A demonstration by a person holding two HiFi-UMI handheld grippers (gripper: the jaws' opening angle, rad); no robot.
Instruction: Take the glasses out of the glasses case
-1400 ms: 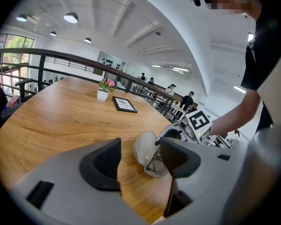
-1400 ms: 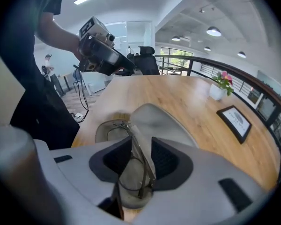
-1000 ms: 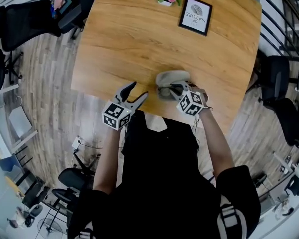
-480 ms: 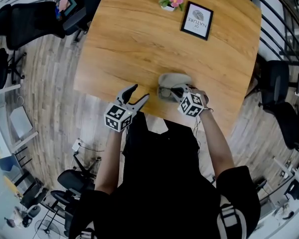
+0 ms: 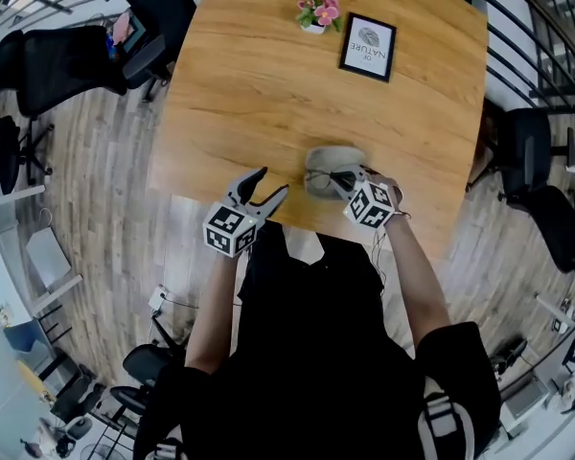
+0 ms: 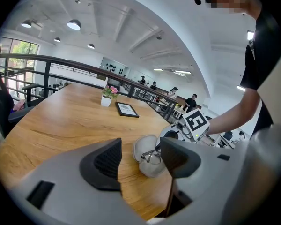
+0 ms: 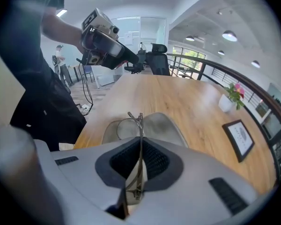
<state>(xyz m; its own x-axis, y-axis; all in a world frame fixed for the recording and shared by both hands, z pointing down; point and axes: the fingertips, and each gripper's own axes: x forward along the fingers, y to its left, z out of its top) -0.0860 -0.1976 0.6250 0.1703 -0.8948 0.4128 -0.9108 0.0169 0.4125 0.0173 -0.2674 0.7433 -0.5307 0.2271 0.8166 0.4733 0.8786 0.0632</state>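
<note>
An open grey glasses case (image 5: 337,157) lies near the table's front edge, and it shows again (image 6: 147,159) in the left gripper view. My right gripper (image 5: 343,179) reaches down into it. Its jaws are shut on a thin metal temple of the glasses (image 7: 139,142), and the rim sticks out beyond them over the case (image 7: 166,124). The glasses (image 6: 153,155) rest partly in the case. My left gripper (image 5: 271,183) hovers open at the table's edge, left of the case, with nothing between its pads.
A framed print (image 5: 367,46) and a small pot of pink flowers (image 5: 316,12) stand at the far side of the wooden table (image 5: 249,94). Black office chairs (image 5: 67,56) stand off its left and right sides.
</note>
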